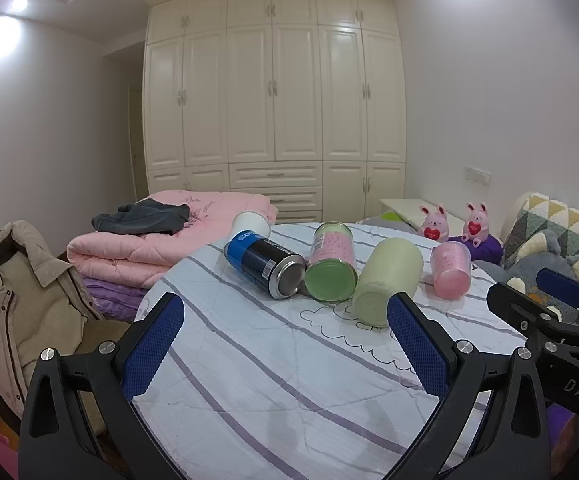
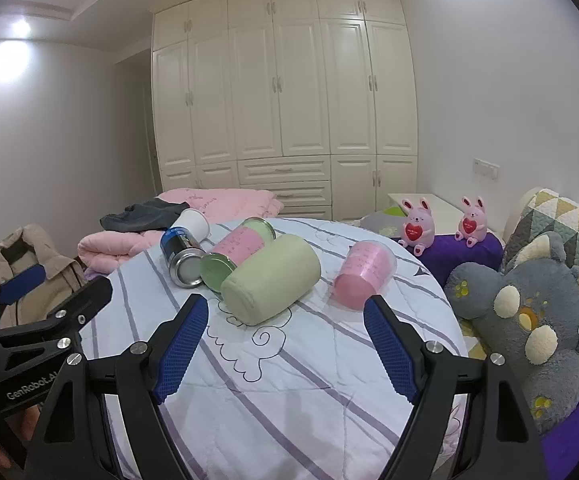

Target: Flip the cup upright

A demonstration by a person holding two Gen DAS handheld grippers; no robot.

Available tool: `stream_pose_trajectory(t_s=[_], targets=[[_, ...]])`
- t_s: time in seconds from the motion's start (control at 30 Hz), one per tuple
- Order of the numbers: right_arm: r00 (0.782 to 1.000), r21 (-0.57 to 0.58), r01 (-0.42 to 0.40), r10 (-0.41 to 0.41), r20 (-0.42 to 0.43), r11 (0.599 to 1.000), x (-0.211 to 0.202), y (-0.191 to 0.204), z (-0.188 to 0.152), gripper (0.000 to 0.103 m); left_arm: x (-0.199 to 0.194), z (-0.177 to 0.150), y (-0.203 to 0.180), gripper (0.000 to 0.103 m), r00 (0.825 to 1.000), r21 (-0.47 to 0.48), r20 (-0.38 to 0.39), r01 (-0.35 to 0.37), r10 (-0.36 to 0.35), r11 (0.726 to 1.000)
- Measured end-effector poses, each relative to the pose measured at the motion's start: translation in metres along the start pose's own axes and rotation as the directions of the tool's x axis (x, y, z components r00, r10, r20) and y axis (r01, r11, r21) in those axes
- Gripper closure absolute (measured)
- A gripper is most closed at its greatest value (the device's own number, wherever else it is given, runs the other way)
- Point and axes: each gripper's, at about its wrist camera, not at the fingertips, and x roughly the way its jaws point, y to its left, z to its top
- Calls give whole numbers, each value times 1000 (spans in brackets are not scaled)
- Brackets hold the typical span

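1. Cups lay toppled on the round striped table (image 2: 329, 360): a pale green cup (image 2: 269, 280), a pink cup (image 2: 363, 274), a pink-labelled jar (image 2: 235, 250), a blue can (image 2: 179, 252) and a white cup (image 2: 193, 222).
2. Right gripper (image 2: 285, 334) hung spread and empty just short of the green and pink cups, likely lining up a grasp.
3. Left gripper (image 1: 285, 328) also stood wide apart, holding nothing, apparently ready to steady.

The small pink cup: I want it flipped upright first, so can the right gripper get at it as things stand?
Probably yes. The small pink cup lies on its side, apart from the pale green cup, just ahead of the open right gripper, with only bare bedspread between.
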Motion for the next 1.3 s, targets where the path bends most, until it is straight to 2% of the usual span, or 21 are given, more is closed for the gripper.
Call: stream_pose_trajectory(t_s=[0.6,0.93,0.97,1.03,1.07,1.13,1.17,1.3], targets=[[1000,15,0,0,0,1000,-4,2,-1,21,-2,1,2,0,998,22,16,64,-65,998],[1000,20,0,0,-14,1000,-5,2,-1,21,-1,2,3,0,990,42,22,139,-140,989],[1000,17,-3,3,-12,1000,-5,3,-2,21,-1,2,3,0,975,67,21,219,-221,973],[1000,12,-2,3,-11,1000,-6,5,-1,21,-2,2,3,0,971,75,23,237,-240,968],[1000,11,-3,3,-13,1000,-5,6,-1,21,-1,2,2,0,950,104,20,309,-313,945],[1000,11,-7,7,-14,1000,-5,7,-1,21,0,2,1,0,950,110,16,309,-312,945],[1000,12,-6,6,-16,1000,-5,7,-1,21,1,2,1,0,936,124,11,347,-351,930],[1000,14,-4,4,-20,1000,-5,8,0,21,1,1,1,0,931,125,9,360,-364,924]])
